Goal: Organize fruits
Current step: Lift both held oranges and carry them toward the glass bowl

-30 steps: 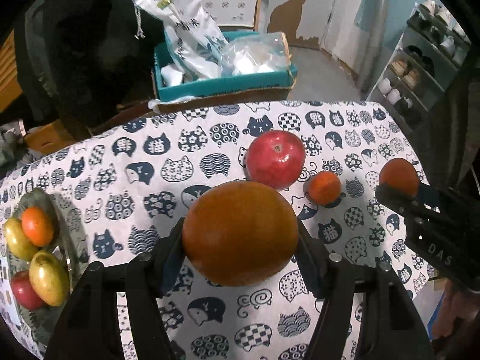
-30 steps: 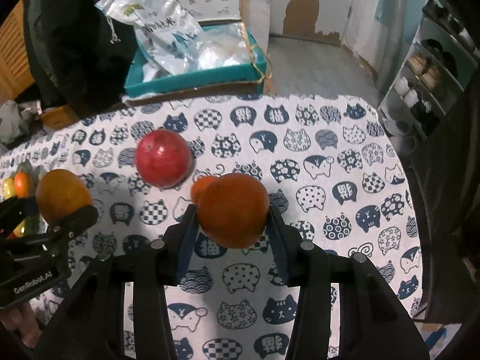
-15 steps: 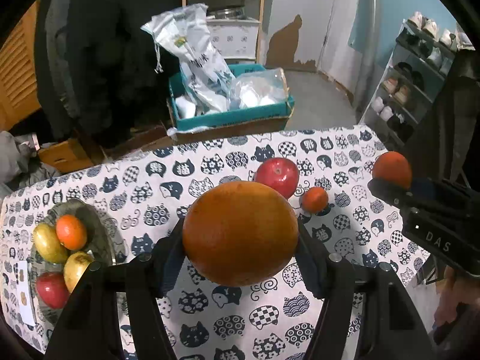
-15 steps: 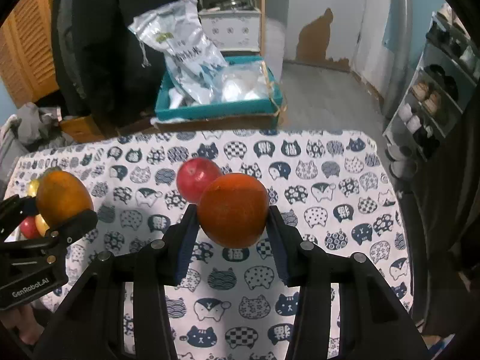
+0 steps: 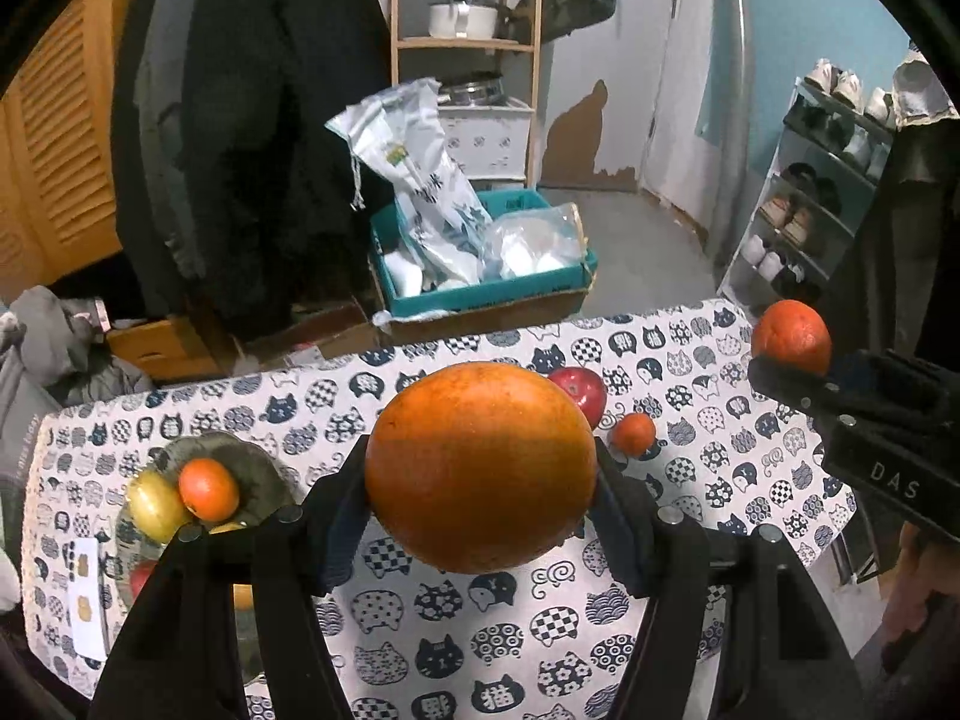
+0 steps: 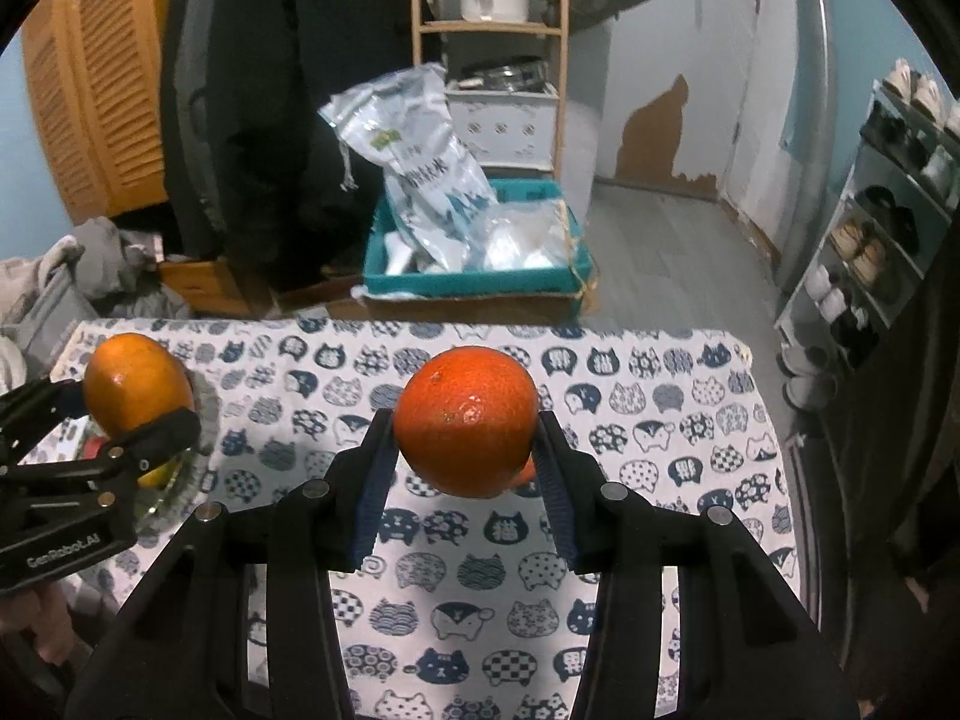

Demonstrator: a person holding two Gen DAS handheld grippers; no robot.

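Observation:
My left gripper [image 5: 480,471] is shut on a large orange [image 5: 480,468], held in the air above the cat-print tablecloth [image 5: 750,468]. My right gripper [image 6: 465,438] is shut on a smaller, redder orange [image 6: 467,420], also lifted. Each gripper shows in the other's view: the right gripper [image 5: 798,372] at the right edge, the left gripper [image 6: 132,420] at the left edge. A red apple [image 5: 579,393] and a small tangerine [image 5: 633,433] lie on the cloth behind the large orange. A glass bowl [image 5: 252,456] at the table's left holds a tangerine [image 5: 208,489], a yellow-green fruit [image 5: 155,504] and a red fruit.
Beyond the table's far edge a teal box [image 5: 480,294] with plastic bags stands on the floor. Dark coats [image 5: 252,120] hang at the back left, a wooden shelf [image 5: 468,42] stands behind, and a shoe rack [image 5: 810,210] lines the right wall.
Both grippers have risen and drawn back from the table, each keeping its orange. The table looks smaller and lower. The apple, the tangerine and the bowl have stayed put.

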